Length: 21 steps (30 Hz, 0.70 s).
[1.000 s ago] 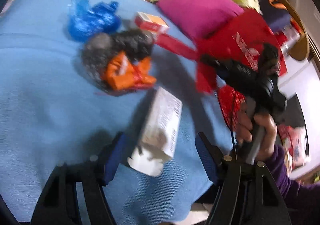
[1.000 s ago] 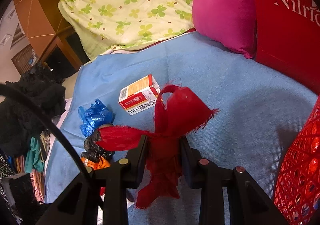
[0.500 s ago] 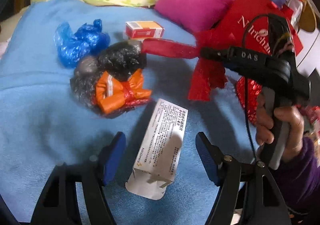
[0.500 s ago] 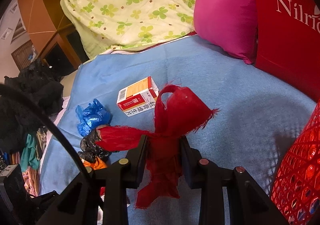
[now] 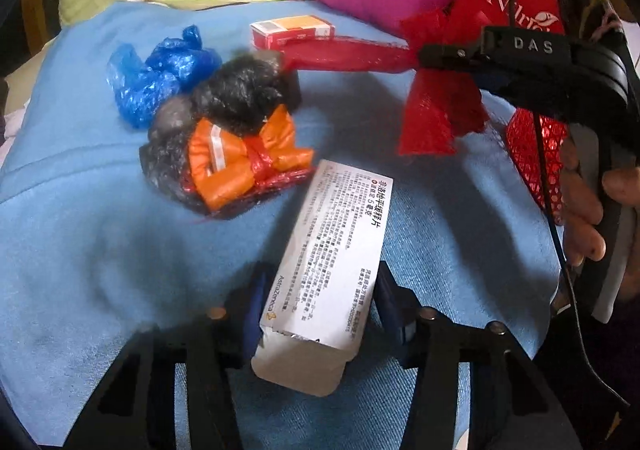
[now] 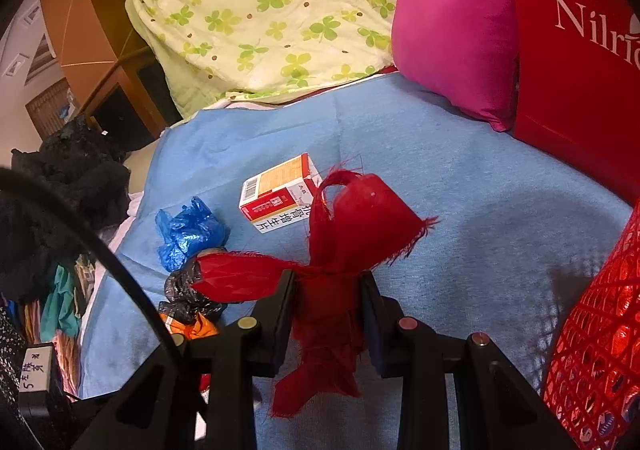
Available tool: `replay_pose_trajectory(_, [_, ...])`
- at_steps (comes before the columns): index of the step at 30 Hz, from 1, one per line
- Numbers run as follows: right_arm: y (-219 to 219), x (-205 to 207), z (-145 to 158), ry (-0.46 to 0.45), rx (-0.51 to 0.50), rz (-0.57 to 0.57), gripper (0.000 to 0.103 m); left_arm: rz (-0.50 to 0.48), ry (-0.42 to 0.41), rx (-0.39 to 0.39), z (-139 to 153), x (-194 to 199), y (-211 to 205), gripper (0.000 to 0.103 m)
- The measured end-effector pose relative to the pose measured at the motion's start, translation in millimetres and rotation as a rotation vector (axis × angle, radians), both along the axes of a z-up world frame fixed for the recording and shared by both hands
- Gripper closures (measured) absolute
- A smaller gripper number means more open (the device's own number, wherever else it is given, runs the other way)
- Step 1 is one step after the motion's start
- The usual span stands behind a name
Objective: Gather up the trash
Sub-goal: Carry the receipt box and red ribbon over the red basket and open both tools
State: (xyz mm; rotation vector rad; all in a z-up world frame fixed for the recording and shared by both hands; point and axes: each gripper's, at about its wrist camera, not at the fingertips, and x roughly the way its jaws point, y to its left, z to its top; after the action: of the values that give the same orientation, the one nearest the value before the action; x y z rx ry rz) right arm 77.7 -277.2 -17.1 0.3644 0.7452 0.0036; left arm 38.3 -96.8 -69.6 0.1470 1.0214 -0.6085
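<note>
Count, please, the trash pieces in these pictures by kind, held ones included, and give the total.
Cardboard boxes: 2, the white box and the red-orange box.
Plastic bags: 2, the blue bag and the black bag with orange wrapper.
Red cloth scrap: 1.
Total: 5.

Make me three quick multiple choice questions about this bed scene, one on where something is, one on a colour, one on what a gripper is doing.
1. The small red and orange box lies: A on the blue blanket, B on the pink pillow, C in the red basket.
2. The crumpled plastic bag beside the black bag is: A green, B blue, C white.
3. The right gripper is: A open and empty, B shut on a red cloth scrap, C shut on the white box.

A: the small box rests on the blue blanket.
B: the plastic bag is blue.
B: the right gripper pinches the red cloth scrap.
</note>
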Motion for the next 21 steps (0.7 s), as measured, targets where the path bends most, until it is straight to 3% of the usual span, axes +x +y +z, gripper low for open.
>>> replay_pose_trajectory(4, [-3,-1,1,-0.010,0.011,-0.004,0.069,0.004,-0.040,-0.016,8,-1,5,0.055])
replay_pose_trajectory(8, [1,-6,6,-0.039,0.003,0.004,0.069,0.029,-0.104,-0.098,30,-10,15,0.061])
replay_pose_trajectory(21, [11,-67,53,-0.300,0.028,0.015,0.069,0.214,-0.235,-0.217,80,-37,62,0.061])
